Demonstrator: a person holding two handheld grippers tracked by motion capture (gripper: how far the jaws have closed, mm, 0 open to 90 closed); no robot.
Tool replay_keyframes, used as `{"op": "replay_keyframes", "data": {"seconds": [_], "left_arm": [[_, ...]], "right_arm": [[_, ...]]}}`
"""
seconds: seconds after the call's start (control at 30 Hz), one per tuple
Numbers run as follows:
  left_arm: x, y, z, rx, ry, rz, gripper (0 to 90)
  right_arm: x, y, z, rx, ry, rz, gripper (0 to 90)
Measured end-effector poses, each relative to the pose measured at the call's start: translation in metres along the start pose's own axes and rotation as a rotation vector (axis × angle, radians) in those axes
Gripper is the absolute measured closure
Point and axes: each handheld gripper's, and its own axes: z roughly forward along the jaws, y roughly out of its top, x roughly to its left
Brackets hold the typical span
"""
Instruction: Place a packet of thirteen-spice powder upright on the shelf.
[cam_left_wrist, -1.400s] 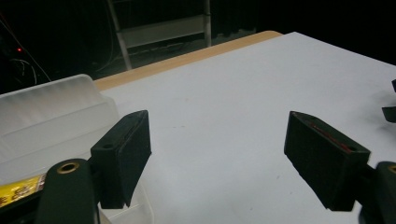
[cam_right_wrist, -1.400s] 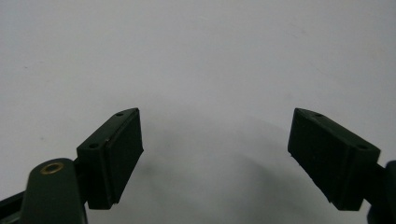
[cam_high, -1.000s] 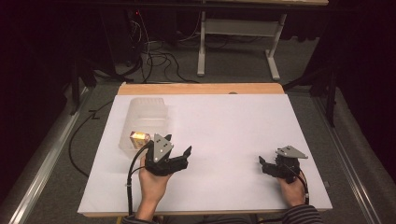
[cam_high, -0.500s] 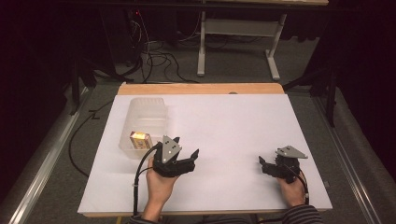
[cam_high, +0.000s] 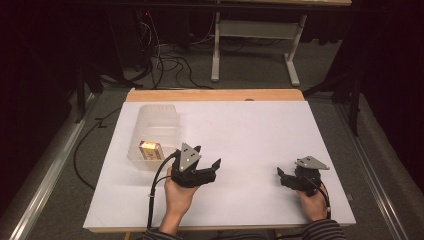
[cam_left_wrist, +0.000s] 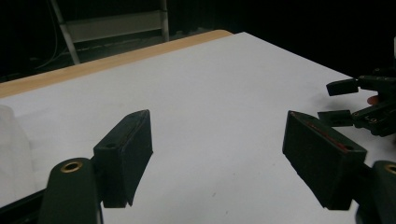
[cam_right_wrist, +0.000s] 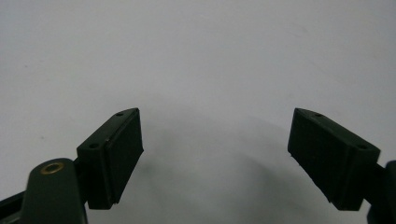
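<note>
My left gripper (cam_high: 207, 157) hovers low over the white table sheet (cam_high: 250, 130), just right of a clear plastic container (cam_high: 156, 125). A small yellow box (cam_high: 150, 149) lies in the container's near end. In the left gripper view the left gripper (cam_left_wrist: 217, 126) stands open; its jaws have just been closing a little, with only bare sheet between them. My right gripper (cam_high: 281, 178) rests near the front right of the sheet, pointing left. In the right gripper view the right gripper (cam_right_wrist: 215, 116) is open with nothing between its jaws. The left gripper view also shows the right gripper (cam_left_wrist: 359, 100) farther off.
A wooden table edge (cam_high: 215, 95) runs along the far side of the sheet. Beyond it stand a desk frame (cam_high: 250, 35) and loose cables (cam_high: 165, 60) on the floor. A black cable (cam_high: 152, 200) trails from the left gripper.
My left gripper has moved right, away from the container, uncovering the yellow box. The right gripper has stayed where it was.
</note>
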Motion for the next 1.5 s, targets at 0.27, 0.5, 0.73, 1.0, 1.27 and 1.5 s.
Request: {"op": "replay_keyframes", "data": {"seconds": [0.27,0.5,0.73,1.0,1.27,1.5], "left_arm": [[-0.007,-0.001,0.012,0.040,-0.036,0.012,24.9],[-0.013,-0.001,0.019,0.052,-0.051,0.020,24.9],[-0.017,-0.004,0.027,0.065,-0.059,0.020,25.0],[-0.021,-0.010,0.037,0.097,-0.065,0.030,25.1],[-0.023,-0.014,0.045,0.117,-0.058,0.033,25.1],[-0.025,-0.015,0.053,0.111,-0.050,0.023,25.3]], "right_arm": [[0.000,0.000,0.000,0.001,0.000,0.003,18.2],[0.000,0.000,0.000,0.000,0.000,0.002,18.2],[0.000,0.000,0.000,-0.002,-0.001,0.002,18.2],[0.000,0.000,0.000,-0.002,0.001,-0.001,18.2],[0.000,0.000,-0.001,-0.004,0.001,0.000,18.2],[0.000,0.000,-0.001,-0.003,0.001,0.002,18.2]]}}
